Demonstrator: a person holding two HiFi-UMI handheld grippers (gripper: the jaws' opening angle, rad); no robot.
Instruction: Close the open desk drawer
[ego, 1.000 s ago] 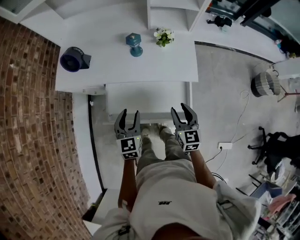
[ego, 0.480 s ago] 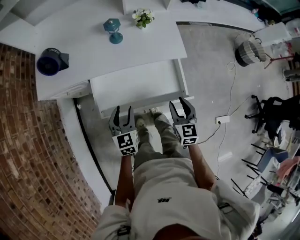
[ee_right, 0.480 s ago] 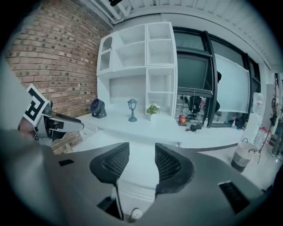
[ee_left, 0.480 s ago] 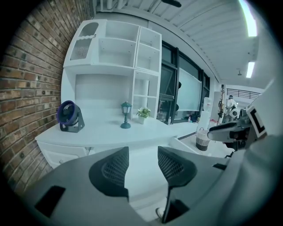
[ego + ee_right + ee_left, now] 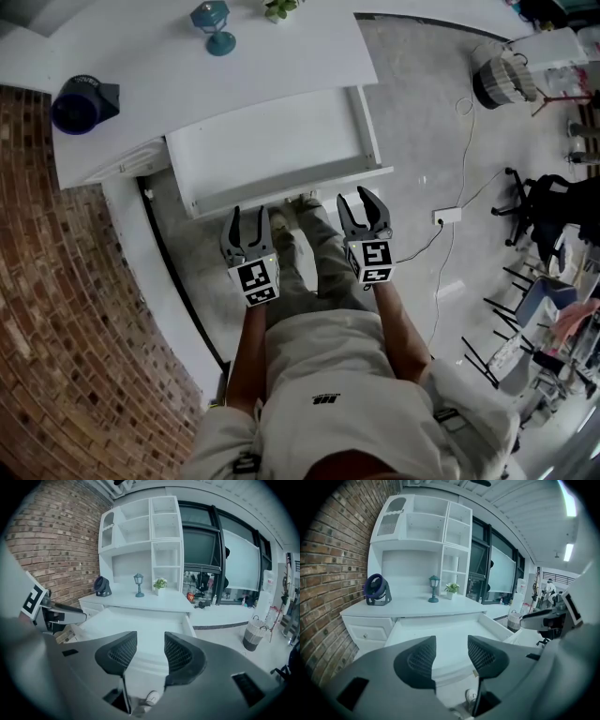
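Observation:
The wide white desk drawer [image 5: 272, 141] is pulled far out from under the white desk top [image 5: 187, 66] and looks empty; its front panel [image 5: 291, 190] faces me. My left gripper [image 5: 247, 221] hangs open just in front of the panel's left half, apart from it. My right gripper [image 5: 364, 202] is open too, near the panel's right end, not touching. The drawer [image 5: 440, 637] fills the middle of the left gripper view beyond my left gripper [image 5: 451, 656]. The right gripper view shows the drawer [image 5: 140, 625] past my right gripper [image 5: 150, 651]. Neither gripper holds anything.
On the desk top stand a dark blue fan [image 5: 80, 101], a teal lantern [image 5: 213, 21] and a small potted plant [image 5: 279, 7]. A brick wall [image 5: 66, 309] runs along the left. My feet [image 5: 291, 220] are under the drawer front. A cable and socket strip [image 5: 448, 217] lie on the floor at right.
The view has shifted so the desk sits higher and tilted in frame. Both grippers have come closer to the drawer's front panel, still open and empty.

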